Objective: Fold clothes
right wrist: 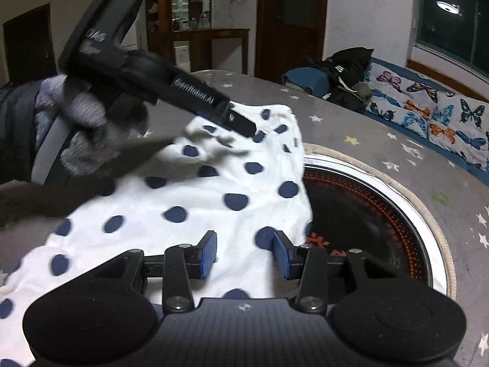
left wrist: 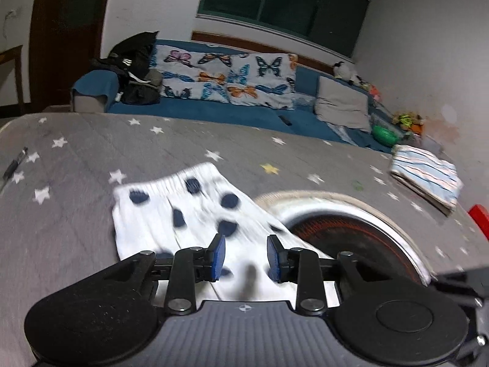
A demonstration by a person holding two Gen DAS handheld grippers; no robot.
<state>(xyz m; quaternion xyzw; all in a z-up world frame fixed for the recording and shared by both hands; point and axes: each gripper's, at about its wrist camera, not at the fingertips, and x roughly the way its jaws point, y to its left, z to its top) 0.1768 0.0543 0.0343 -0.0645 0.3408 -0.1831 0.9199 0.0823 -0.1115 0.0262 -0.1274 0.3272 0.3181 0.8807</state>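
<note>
Grey star-print table with a round inset heater in the middle. White garment with navy dots lies spread on it, near-right edge draped over the heater rim. A folded striped piece sits well apart at the far right.

Handling, my read: thin, light, limp cloth – no stiffness, will sag and bunch, wrinkles already visible. Pinch at hems or corners, not mid-panel, and keep both pinches taut.

Orientation: gathered elastic waistband at the far end, so the long axis runs from the grippers away toward the sofa.

Left gripper: pads apart, garment below the gap, nothing pinched. Right gripper: jaws apart over the near hem, cloth not clamped – lots of motion blur in the left view.
</note>
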